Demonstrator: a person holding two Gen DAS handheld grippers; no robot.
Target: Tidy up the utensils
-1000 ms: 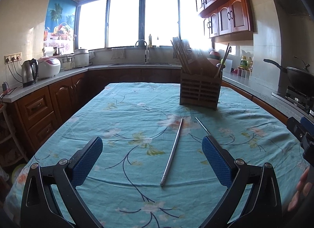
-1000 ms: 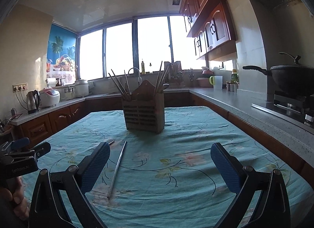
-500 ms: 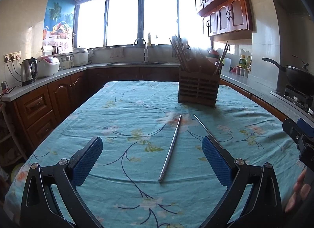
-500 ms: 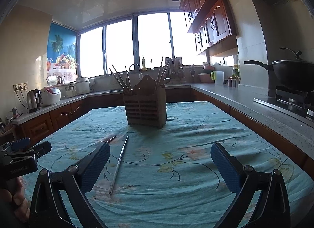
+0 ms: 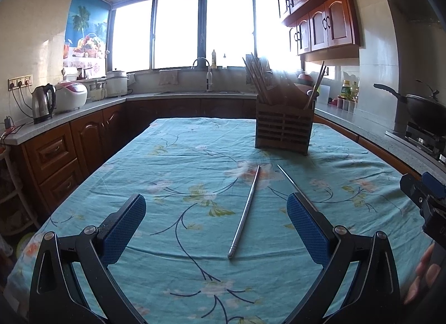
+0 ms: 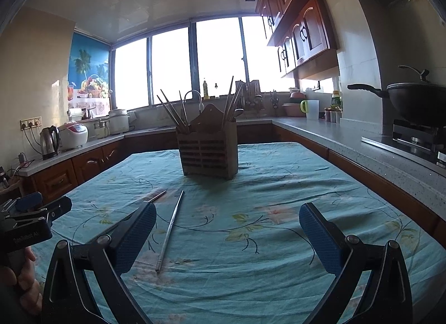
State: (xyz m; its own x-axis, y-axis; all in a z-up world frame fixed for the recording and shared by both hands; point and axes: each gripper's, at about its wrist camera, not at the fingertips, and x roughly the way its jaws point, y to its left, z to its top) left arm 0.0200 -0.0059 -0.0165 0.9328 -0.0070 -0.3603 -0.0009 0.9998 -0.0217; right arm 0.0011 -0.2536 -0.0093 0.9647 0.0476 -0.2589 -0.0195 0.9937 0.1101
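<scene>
Two metal chopsticks lie on the teal flowered tablecloth (image 5: 181,173). One chopstick (image 5: 244,211) lies between my left gripper's fingers, ahead of them. The second chopstick (image 5: 290,180) runs behind the left gripper's right finger. In the right wrist view they appear as one chopstick (image 6: 170,230) beside the left finger and the other (image 6: 156,196) partly hidden behind it. A wooden utensil holder (image 5: 283,129) with several chopsticks stands further back, also in the right wrist view (image 6: 207,154). My left gripper (image 5: 216,226) and right gripper (image 6: 227,236) are open and empty above the cloth.
Wooden cabinets and a grey counter surround the table. A kettle (image 5: 43,104) and rice cookers stand at the left. A black wok (image 6: 415,101) sits on the stove at the right. The sink tap (image 5: 206,76) is at the back under the windows.
Both views have tilted slightly upward. The chopsticks and holder lie where they were. Both grippers stay open.
</scene>
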